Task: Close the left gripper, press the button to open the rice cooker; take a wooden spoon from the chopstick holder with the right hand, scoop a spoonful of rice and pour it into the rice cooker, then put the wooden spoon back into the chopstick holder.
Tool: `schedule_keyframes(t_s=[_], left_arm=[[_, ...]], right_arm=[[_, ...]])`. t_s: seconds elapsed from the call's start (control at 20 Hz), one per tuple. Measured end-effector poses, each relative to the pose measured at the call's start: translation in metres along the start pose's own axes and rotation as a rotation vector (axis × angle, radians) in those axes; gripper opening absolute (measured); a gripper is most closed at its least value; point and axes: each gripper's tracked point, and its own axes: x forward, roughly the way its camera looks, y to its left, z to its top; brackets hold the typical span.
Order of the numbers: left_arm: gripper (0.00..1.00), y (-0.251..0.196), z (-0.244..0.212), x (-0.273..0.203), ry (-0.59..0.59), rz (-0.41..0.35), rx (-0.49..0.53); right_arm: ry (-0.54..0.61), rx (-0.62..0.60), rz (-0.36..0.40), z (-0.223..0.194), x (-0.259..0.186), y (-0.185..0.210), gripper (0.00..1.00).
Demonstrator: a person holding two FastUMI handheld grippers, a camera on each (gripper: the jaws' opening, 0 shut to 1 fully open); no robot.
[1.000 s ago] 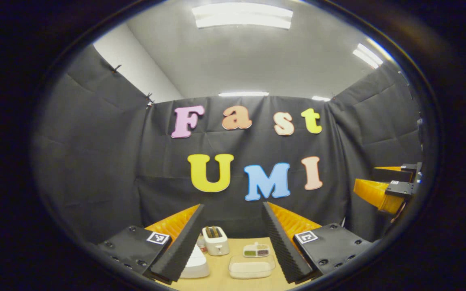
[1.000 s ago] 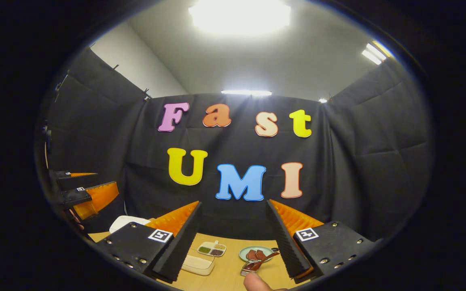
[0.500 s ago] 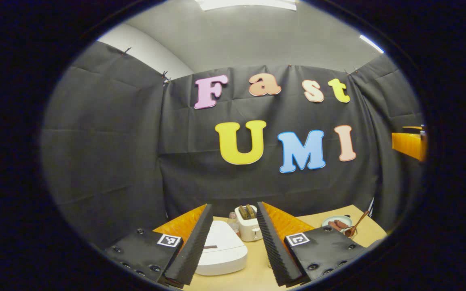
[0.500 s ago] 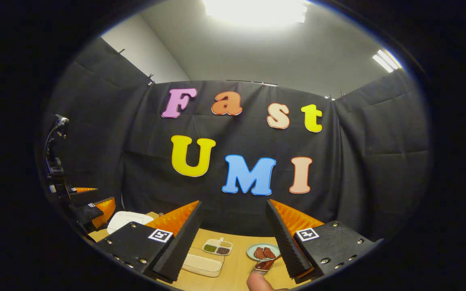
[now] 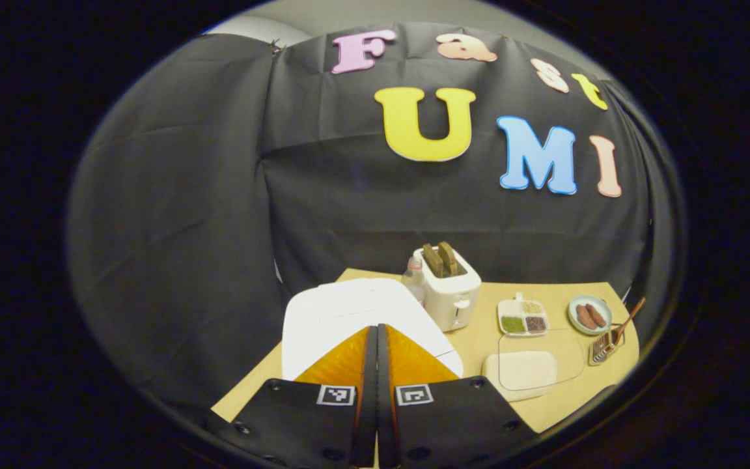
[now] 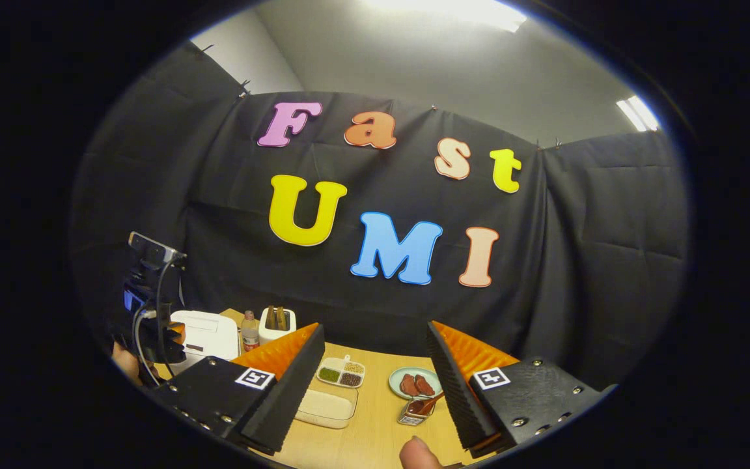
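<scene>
While my left gripper (image 5: 377,339) hangs over the white rice cooker (image 5: 342,309) with fingers pressed together on nothing, my right gripper (image 6: 375,361) gapes empty, the wooden spoon (image 6: 428,403) standing in the chopstick holder (image 6: 413,413).

White appliances on a tan counter (image 5: 570,404)

The rice cooker (image 5: 349,312) and toaster (image 5: 453,293) are white; the wooden spoon (image 5: 624,322) is brown; the divided dish (image 5: 522,317) holds green, dark and pale grains.
</scene>
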Motion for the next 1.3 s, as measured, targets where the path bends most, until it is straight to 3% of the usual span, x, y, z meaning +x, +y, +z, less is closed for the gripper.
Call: schedule_keyframes(t_s=[0.1, 0.25, 0.4, 0.6, 0.7, 0.9, 1.3], left_arm=[[0.10, 0.005, -0.020, 0.028, 0.071, 0.041, 0.012], [0.09, -0.002, -0.059, 0.056, 0.212, 0.038, -0.016], [0.09, 0.007, -0.066, 0.069, 0.195, 0.071, 0.027], [0.09, 0.007, -0.067, 0.066, 0.276, 0.053, -0.028], [0.09, 0.010, -0.035, 0.061, 0.173, 0.049, -0.126], [0.09, 0.022, 0.036, 0.023, -0.100, 0.093, -0.030], [0.09, 0.013, 0.052, -0.031, -0.177, 0.012, -0.073]], right_arm=[[0.018, -0.020, -0.006, -0.005, 0.001, 0.000, 0.95], [0.037, -0.043, -0.022, -0.010, -0.001, -0.004, 0.95], [0.042, -0.038, -0.018, -0.010, 0.001, -0.001, 0.95], [0.033, -0.025, -0.006, -0.008, -0.001, 0.004, 0.95], [0.028, -0.020, -0.012, -0.009, -0.003, 0.001, 0.95], [0.041, -0.001, -0.022, -0.016, -0.006, -0.003, 0.95], [0.063, 0.029, -0.078, -0.038, 0.007, -0.036, 0.95]])
